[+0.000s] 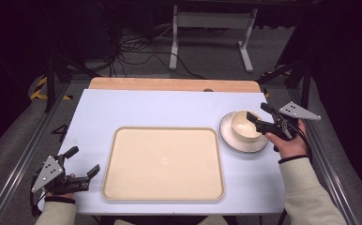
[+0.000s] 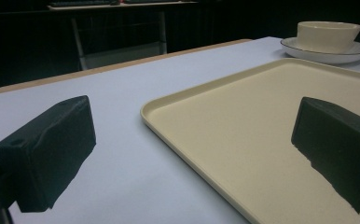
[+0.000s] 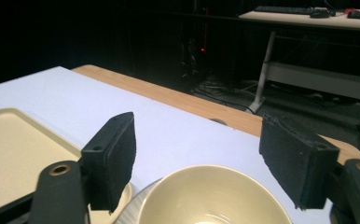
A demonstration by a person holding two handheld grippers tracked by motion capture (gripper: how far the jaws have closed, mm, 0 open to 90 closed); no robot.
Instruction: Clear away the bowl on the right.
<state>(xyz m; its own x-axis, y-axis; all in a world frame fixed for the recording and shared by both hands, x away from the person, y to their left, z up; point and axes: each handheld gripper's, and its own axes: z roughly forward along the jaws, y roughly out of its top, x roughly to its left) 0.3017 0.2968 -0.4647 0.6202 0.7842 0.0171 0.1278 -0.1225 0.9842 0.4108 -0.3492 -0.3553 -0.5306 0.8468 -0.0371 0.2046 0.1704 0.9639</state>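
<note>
Tray [image 1: 164, 163] at mid table is bare; nothing has been loaded onto it yet. Plate [image 1: 230, 139] w/ bowl [image 1: 245, 126] on it sits just right of tray. Right gripper [image 1: 258, 120] is held spread over the bowl's rim, no grip closed yet. Left gripper [image 1: 82, 165] is spread too, parked nr tray's left corner. Lift and transfer judged still to do.

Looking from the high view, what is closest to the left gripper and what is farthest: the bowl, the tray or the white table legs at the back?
From the left gripper, at the near left corner:
1. Tray, right beside it, mid-table.
2. Bowl, on its plate at the right side, with the right gripper over it.
3. White table legs, on the floor beyond the far edge.
</note>
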